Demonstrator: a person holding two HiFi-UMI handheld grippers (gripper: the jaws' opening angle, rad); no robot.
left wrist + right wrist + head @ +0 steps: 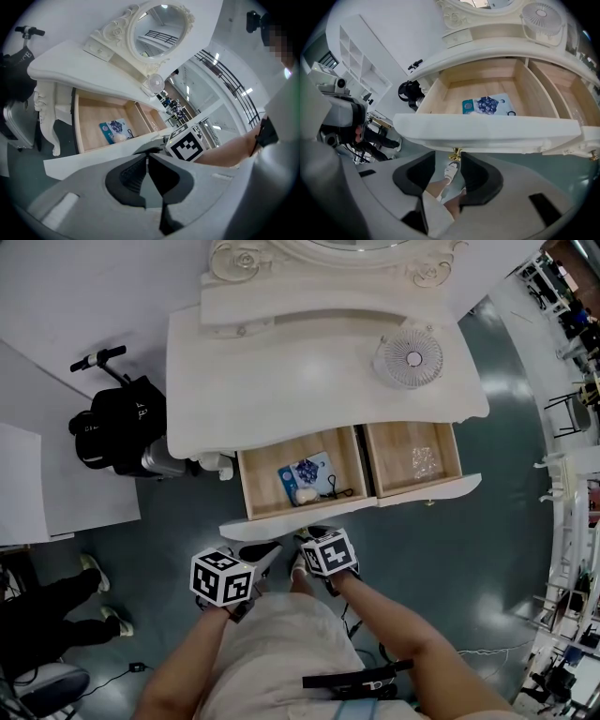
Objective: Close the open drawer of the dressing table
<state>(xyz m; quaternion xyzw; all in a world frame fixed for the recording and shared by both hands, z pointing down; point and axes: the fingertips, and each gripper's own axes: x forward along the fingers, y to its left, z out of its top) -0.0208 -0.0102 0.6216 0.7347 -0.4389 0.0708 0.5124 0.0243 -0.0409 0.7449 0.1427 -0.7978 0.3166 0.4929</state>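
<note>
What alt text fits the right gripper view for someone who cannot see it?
The right gripper, jaws apart, is lined up with the small gold knob under the white front of the open drawer. A blue packet lies inside the wooden drawer, and a small fan stands higher up.

A white dressing table (281, 362) with a carved, scrolled mirror frame stands against a white wall, seen from above. Under the front edge of its curved top, two drawers sit side by side. Both are pulled out, showing pale wood insides. The left-hand drawer (262, 493) sticks out farther than the right-hand drawer (389, 465). Each has a shaped white front panel. A small gold knob (455, 153) sits at the lower middle of the left-hand drawer's front.
</note>
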